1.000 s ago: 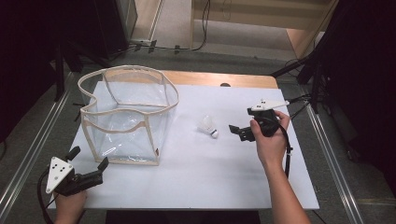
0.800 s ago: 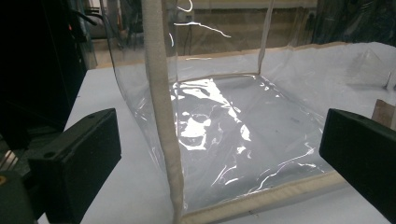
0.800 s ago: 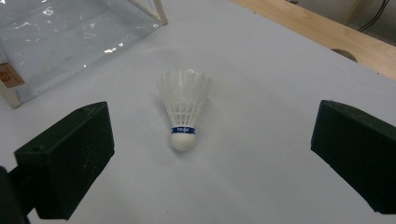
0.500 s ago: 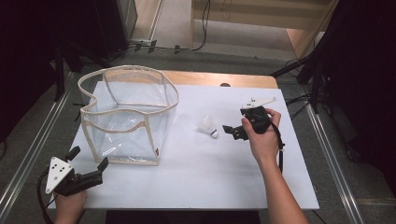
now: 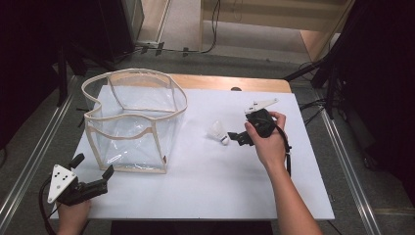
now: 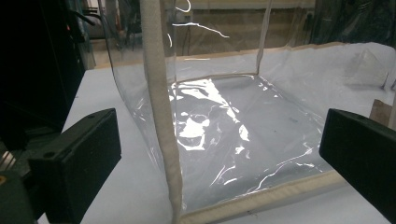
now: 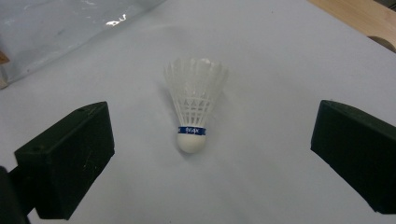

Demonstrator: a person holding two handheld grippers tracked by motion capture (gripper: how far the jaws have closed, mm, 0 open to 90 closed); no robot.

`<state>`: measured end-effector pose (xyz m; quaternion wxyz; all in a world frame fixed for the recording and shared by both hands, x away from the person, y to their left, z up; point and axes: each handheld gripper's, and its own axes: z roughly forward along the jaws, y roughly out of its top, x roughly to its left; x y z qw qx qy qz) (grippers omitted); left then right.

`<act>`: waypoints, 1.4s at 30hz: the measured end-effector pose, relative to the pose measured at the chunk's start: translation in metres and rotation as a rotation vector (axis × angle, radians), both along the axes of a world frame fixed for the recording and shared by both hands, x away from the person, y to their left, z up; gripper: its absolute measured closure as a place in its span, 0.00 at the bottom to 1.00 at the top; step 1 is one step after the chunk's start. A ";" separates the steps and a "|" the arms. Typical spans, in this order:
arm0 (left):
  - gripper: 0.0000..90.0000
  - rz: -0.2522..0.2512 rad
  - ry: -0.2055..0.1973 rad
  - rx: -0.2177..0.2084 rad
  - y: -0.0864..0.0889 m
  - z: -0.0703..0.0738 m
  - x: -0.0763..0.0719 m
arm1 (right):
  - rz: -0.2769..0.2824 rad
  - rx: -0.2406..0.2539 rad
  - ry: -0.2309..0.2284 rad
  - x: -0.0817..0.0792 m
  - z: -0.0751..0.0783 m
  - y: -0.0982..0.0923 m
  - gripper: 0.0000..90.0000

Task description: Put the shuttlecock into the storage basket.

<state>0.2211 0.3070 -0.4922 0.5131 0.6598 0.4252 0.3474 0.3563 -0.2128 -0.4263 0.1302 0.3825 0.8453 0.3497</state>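
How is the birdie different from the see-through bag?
The shuttlecock is small, white and lies on its side; the bag is big, clear and stands open with beige trim. The shuttlecock sits between the right gripper's open jaws; the bag sits before the left gripper. Both rest on the white table.

Each hand-held gripper is matte black with two blocky, square-ended jaws. The left hand-held gripper (image 5: 90,178) carries a pale grey three-cornered plate dotted with small dark holes, and a black cable trails from it. The right hand-held gripper (image 5: 238,137) has the same grey plate and a black cable looping by the wrist. Both forearms are bare, no sleeves.
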 end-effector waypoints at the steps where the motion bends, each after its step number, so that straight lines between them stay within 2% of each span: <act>1: 0.00 -0.001 0.000 0.000 0.000 0.000 0.000 | 0.002 -0.006 0.004 0.001 -0.001 0.001 0.00; 12: 0.00 -0.004 -0.001 0.003 0.000 0.000 0.000 | 0.028 -0.086 0.049 0.010 -0.008 0.017 0.00; 16: 0.00 -0.004 0.000 0.003 0.000 0.000 0.000 | 0.018 -0.109 0.073 0.014 -0.012 0.022 0.00; 17: 0.00 -0.005 0.000 0.004 0.000 0.000 0.000 | 0.007 -0.110 0.078 0.014 -0.012 0.023 0.03; 18: 0.00 -0.004 0.000 0.004 0.000 0.000 0.000 | -0.008 -0.135 0.077 0.016 -0.014 0.024 0.06; 32: 0.00 -0.005 -0.001 0.001 0.000 0.000 0.000 | -0.023 -0.141 0.154 0.023 -0.024 0.030 0.06; 42: 0.00 -0.006 0.000 -0.002 0.000 0.000 0.000 | -0.028 -0.170 0.197 0.029 -0.036 0.038 0.06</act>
